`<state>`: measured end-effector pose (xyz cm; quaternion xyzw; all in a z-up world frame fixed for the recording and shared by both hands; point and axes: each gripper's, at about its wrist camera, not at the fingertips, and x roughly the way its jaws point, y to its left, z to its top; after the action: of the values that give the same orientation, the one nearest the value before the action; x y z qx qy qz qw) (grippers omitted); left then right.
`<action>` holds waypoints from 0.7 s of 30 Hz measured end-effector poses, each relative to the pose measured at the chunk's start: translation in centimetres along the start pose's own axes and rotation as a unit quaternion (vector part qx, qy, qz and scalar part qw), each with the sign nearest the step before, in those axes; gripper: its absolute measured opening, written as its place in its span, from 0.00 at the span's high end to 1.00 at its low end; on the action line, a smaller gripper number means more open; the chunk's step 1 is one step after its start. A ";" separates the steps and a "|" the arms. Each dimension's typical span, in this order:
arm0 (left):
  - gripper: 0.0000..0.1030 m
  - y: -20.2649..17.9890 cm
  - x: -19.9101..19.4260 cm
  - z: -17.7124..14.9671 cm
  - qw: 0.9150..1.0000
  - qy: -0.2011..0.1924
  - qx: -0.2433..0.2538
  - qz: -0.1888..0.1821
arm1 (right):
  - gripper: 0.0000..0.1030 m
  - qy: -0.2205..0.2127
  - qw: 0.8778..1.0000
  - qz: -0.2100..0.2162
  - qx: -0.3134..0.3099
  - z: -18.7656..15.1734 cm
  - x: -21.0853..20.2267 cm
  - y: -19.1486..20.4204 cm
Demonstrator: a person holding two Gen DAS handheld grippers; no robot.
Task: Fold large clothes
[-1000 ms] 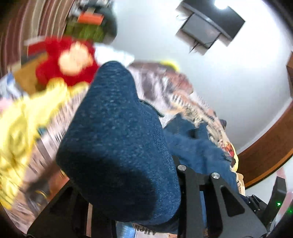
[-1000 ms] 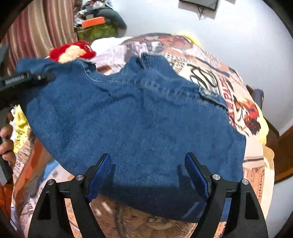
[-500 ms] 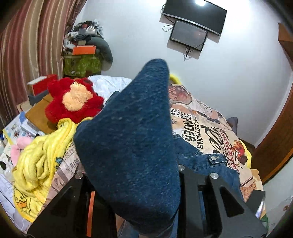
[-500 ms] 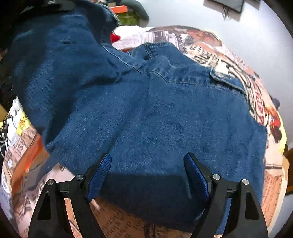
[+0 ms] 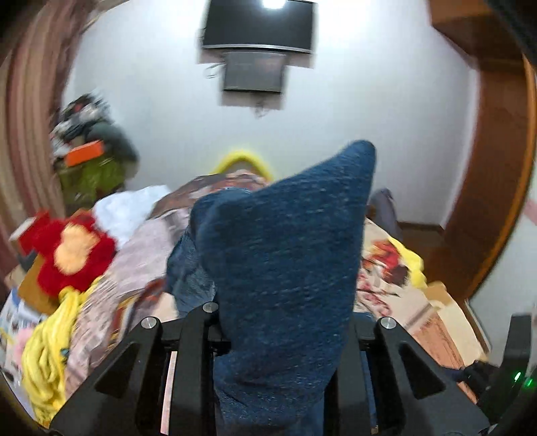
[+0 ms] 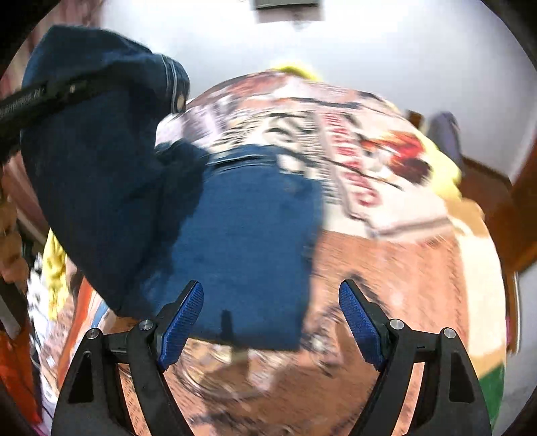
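Note:
A large blue denim garment (image 6: pixel 248 234) lies partly on the printed bedspread (image 6: pixel 386 208). My left gripper (image 5: pixel 282 338) is shut on a bunched part of the denim (image 5: pixel 288 255), which sticks up in front of its camera and hides the fingertips. In the right wrist view that held part (image 6: pixel 100 167) hangs lifted at the left, over the flat part. My right gripper (image 6: pixel 272 322) is open and empty, its blue pads (image 6: pixel 183 322) just above the garment's near edge.
A red plush toy (image 5: pixel 67 251) and a yellow cloth (image 5: pixel 50 362) lie at the bed's left side. A cluttered pile (image 5: pixel 90 154) stands in the far left corner. A wall screen (image 5: pixel 258 26) hangs ahead. A wooden frame (image 5: pixel 486 187) curves at the right.
My left gripper has lifted the denim higher and carried it right, over the flat part. The spread garment now looks narrower. My right gripper stays open and has shifted right.

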<state>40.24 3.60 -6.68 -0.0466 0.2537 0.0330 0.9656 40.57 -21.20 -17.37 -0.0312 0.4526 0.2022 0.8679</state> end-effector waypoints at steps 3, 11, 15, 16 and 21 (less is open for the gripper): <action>0.78 -5.0 1.0 -1.5 0.997 0.014 0.073 -0.016 | 0.21 -0.009 0.999 -0.013 0.029 -0.9 -1.6 -2.5; 0.78 -12.7 3.9 -8.1 0.971 0.129 0.185 -0.083 | 0.21 -0.017 0.996 -0.024 0.079 -3.6 -5.0 -6.3; 0.77 -14.2 5.0 -10.8 0.959 0.179 0.199 -0.095 | 0.21 -0.018 0.995 -0.027 0.094 -4.9 -6.1 -7.3; 0.74 -14.5 4.7 -11.5 0.957 0.182 0.207 -0.091 | 0.21 -0.018 0.995 -0.028 0.098 -5.2 -6.5 -7.7; 0.45 -14.8 3.9 -11.5 0.950 0.220 0.183 -0.124 | 0.21 -0.020 0.993 -0.042 0.104 -6.2 -8.0 -8.7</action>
<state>39.26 -12.16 -17.50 0.0934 0.4536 -0.1453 0.8743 35.00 -33.19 -15.73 0.0449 0.4519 0.1182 0.8831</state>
